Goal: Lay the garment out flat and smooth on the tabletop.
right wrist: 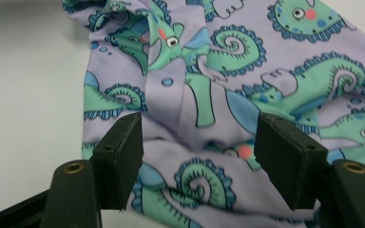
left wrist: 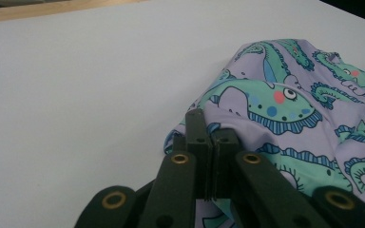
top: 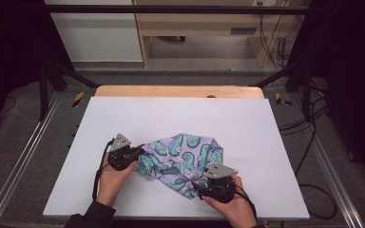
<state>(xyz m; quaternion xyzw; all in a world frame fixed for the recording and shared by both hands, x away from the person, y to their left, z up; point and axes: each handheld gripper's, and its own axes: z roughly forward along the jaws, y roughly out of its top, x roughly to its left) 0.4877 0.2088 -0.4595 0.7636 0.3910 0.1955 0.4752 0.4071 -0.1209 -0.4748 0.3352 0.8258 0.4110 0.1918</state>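
Observation:
A crumpled lilac cloth point(top: 185, 159) printed with teal seahorses lies on the white table top point(top: 180, 114), near its front edge. My left gripper point(top: 140, 153) is at the cloth's left edge. In the left gripper view its jaws point(left wrist: 211, 137) are pressed together on a fold of the cloth point(left wrist: 290, 123), which bunches up around and under them. My right gripper point(top: 197, 186) is at the cloth's near right corner. In the right gripper view it point(right wrist: 202, 137) stands open, its two pads wide apart over the cloth point(right wrist: 209, 61), not pressing on it.
A wooden strip point(top: 178, 91) runs along the table's far edge. Black frame posts point(top: 45, 80) and metal rails point(top: 14, 166) flank the table, and cables point(top: 309, 128) lie on the floor at the right. White table surface extends beyond and to the left of the cloth.

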